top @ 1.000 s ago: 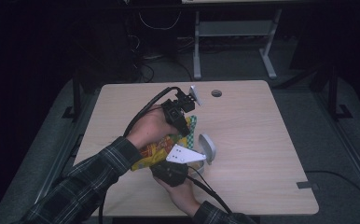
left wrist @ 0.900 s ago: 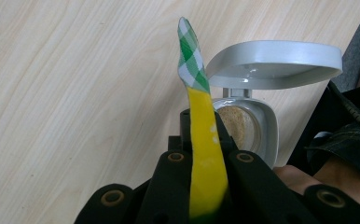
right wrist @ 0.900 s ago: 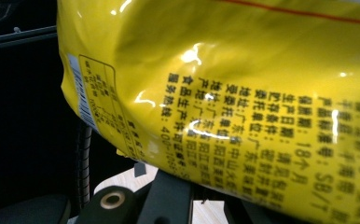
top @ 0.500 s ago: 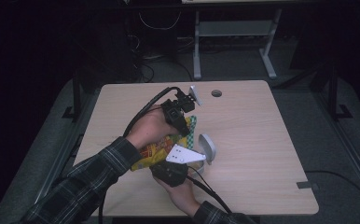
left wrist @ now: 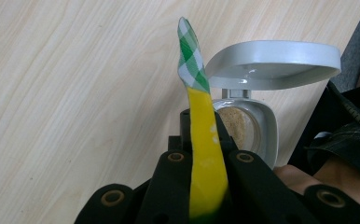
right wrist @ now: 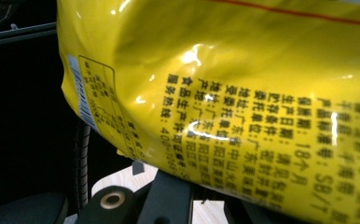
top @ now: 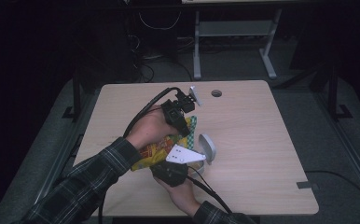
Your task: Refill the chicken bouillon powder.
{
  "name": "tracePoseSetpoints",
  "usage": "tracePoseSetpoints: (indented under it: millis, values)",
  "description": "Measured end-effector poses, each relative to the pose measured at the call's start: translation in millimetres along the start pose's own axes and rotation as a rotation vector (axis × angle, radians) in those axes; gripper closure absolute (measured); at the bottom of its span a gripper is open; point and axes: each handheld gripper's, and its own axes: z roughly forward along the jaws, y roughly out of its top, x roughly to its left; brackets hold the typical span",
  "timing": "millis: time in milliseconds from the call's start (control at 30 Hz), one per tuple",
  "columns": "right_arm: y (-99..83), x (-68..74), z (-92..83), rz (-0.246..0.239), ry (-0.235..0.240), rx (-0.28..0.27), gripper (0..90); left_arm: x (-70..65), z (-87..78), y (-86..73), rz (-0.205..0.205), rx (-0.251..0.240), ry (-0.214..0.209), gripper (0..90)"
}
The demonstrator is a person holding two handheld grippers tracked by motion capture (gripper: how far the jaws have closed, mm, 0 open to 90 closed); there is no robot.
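Observation:
A yellow snack bag (top: 152,151) with a green-and-white checked top edge (left wrist: 193,65) is held between my two grippers over the wooden table (top: 252,140). In the high view my left gripper (top: 183,127) points down and is shut on the bag's top seam; its own view shows the jaws (left wrist: 204,126) clamped on the yellow strip. My right gripper (top: 169,163), nearer the front edge, is shut on the bag's other end. The right gripper view has the printed yellow bag (right wrist: 243,93) rising from the jaws (right wrist: 201,186). A small grey container (left wrist: 248,130) with its flip lid (left wrist: 271,58) open sits just behind the bag.
The grey container (top: 207,147) stands to the right of the bag. A round cable hole (top: 216,93) is near the table's far edge. A strip of tape (top: 305,185) marks the front right corner. A metal desk frame (top: 234,32) stands beyond the table on dark floor.

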Motion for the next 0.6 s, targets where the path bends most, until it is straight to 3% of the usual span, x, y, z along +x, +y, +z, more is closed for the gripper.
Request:
tracePoseSetpoints:
  millis: [367,600]
  values:
    - [-1.5,1.5,1.1,-0.027,-0.01,0.02,89.8,1.6,-2.3,-6.6,0.007,-0.037,-0.018,89.8]
    - [-2.7,2.5,0.8,-0.055,-0.025,0.037,89.8,2.1,-4.2,-11.6,0.008,-0.085,-0.052,89.9]
